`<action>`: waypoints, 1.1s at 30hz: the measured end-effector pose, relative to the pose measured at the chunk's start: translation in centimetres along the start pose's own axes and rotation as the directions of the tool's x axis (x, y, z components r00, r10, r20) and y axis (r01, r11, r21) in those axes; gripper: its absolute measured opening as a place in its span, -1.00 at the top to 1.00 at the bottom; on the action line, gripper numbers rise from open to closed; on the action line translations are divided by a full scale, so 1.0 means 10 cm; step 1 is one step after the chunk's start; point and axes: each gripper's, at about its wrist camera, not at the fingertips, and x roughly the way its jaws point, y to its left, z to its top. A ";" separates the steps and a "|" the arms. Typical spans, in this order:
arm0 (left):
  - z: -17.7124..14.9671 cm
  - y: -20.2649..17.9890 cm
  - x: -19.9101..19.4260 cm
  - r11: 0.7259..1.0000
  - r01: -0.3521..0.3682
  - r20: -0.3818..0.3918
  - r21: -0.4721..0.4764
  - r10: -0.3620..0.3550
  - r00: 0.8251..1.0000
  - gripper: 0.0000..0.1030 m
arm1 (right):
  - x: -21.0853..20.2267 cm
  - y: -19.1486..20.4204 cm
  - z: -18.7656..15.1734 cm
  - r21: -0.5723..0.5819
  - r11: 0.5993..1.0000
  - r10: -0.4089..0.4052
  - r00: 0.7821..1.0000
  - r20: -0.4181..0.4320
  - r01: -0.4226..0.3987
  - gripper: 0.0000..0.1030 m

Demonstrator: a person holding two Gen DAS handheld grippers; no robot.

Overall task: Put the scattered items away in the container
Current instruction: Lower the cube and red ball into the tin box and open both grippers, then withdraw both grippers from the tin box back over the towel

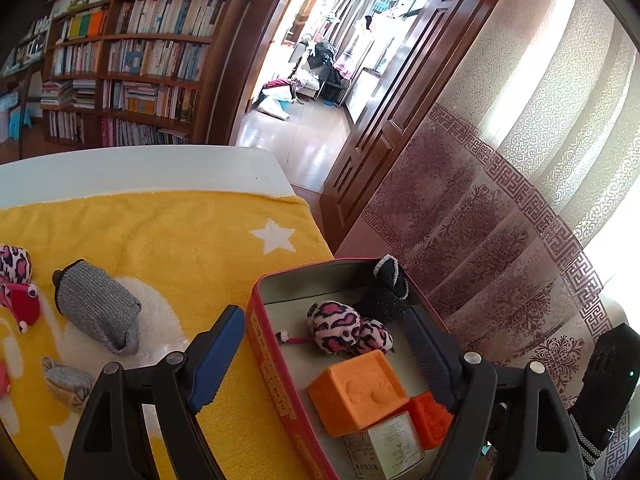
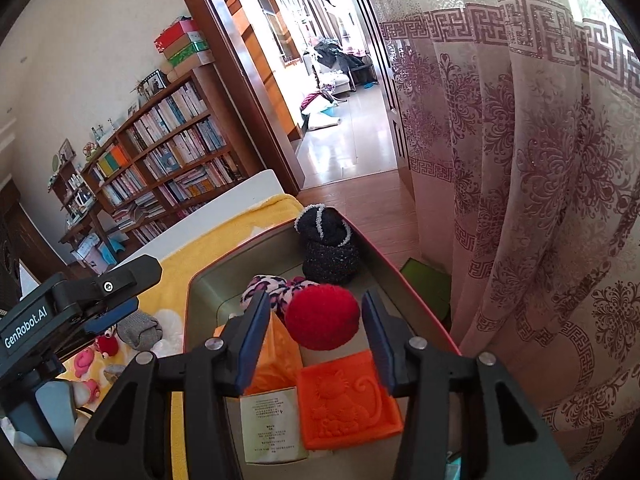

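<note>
Our right tongs [image 2: 316, 344] hang over the red tin [image 2: 404, 280], fingers spread wide with the red pompom ball [image 2: 322, 316] sitting between them; from this angle we cannot tell whether either pad touches it, so we call them open around it, not clamped. The ball lies inside the tin, up against the pink leopard-print plush [image 2: 272, 292], and behind both the black knitted sock [image 2: 328, 248] stands bunched in the far corner. Nearer us, an orange embossed block [image 2: 348, 400] lies flat beside a pale printed box [image 2: 272, 428].

Over to the left wrist view: our left tongs [image 1: 332, 356] are wide too, straddling the near wall of the tin [image 1: 264, 344], one blue finger [image 1: 216, 360] outside over the yellow towel [image 1: 180, 240], the other inside. Nothing is gripped. In the tin we see the leopard plush [image 1: 344, 328], the black sock [image 1: 384, 292], a big orange cube [image 1: 356, 392] and a smaller red-orange block [image 1: 430, 416] just beside it.

Out on the towel, well apart from the tin, lie a grey knitted pouch [image 1: 98, 306], a small grey-beige bundle [image 1: 68, 384], a red plush toy [image 1: 22, 304] and another leopard piece [image 1: 14, 262] at the left edge. The towel covers a white desk [image 1: 140, 172].
</note>
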 end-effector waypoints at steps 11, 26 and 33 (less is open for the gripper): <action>-0.10 0.36 -0.33 0.997 -0.061 0.032 -0.041 0.063 0.998 -0.62 | -0.09 0.24 -0.07 -0.010 0.997 0.072 0.997 0.009 -0.072 -0.47; -0.49 1.71 -1.14 0.938 -0.254 0.080 -0.237 0.279 0.957 -0.62 | -0.07 1.38 -0.53 -0.271 0.945 0.178 0.983 -0.055 -0.186 -0.55; -0.67 2.35 -1.48 0.887 -0.313 0.075 -0.339 0.357 0.931 -0.62 | 0.09 1.78 -0.80 -0.311 0.927 0.184 0.976 -0.114 -0.210 -0.55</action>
